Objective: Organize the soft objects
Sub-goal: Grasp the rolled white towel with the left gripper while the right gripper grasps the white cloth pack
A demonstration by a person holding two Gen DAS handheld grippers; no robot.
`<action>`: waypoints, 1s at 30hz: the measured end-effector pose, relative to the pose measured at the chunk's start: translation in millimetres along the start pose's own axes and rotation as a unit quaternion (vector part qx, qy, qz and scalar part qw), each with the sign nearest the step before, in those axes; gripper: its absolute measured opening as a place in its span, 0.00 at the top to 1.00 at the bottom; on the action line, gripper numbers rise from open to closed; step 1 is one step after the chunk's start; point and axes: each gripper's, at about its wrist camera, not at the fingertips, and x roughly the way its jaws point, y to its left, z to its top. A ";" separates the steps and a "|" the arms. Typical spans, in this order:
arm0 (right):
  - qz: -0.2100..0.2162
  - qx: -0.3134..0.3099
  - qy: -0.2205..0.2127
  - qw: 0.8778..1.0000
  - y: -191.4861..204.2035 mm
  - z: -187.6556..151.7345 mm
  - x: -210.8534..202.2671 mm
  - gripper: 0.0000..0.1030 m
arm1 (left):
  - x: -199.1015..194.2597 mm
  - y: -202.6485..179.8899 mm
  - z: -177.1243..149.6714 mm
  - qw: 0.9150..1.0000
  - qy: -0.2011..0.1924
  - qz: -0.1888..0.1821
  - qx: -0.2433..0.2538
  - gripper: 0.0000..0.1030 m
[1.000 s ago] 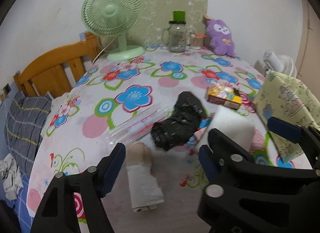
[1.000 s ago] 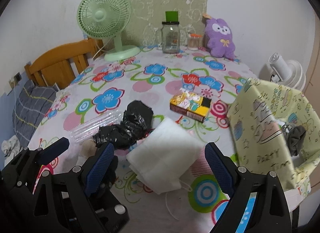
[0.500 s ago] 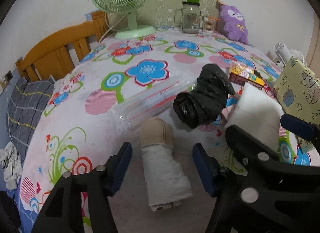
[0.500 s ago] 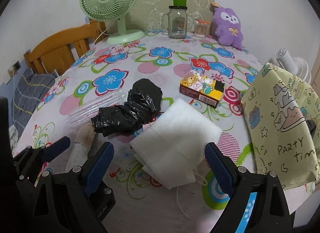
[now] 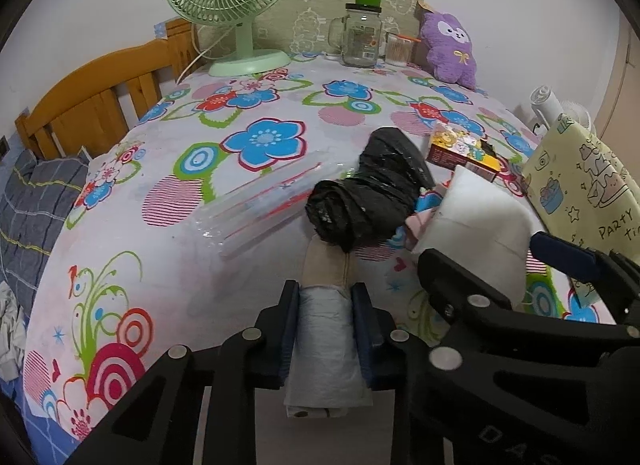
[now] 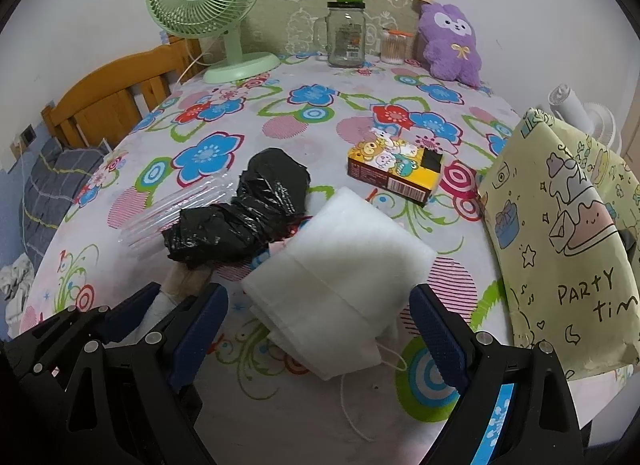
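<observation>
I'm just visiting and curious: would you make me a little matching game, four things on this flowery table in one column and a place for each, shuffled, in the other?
Things:
1. white roll
2. stack of white masks
3. purple plush toy
4. black plastic bag

Places:
A. at the far edge, by the wall
B. squeezed between the left gripper fingers
C. lying between the open fingers of the right gripper
D. mid-table, beside a clear plastic sleeve

Pairs: 1-B, 2-C, 3-A, 4-D
</observation>
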 end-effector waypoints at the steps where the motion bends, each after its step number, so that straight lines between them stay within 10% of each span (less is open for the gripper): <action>1: 0.000 0.001 0.001 1.000 -1.6 0.4 0.7 0.09 | 0.0 -2.4 0.2 1.000 0.001 -0.004 0.002 0.76; 10: 0.012 -0.001 0.011 1.000 -7.8 3.1 9.8 0.09 | 2.4 -20.9 2.2 1.000 0.004 -0.013 0.018 0.76; 30: 0.032 -0.009 0.002 0.999 -13.8 2.4 0.7 0.78 | -8.0 -29.5 3.8 1.000 -0.004 -0.014 0.013 0.78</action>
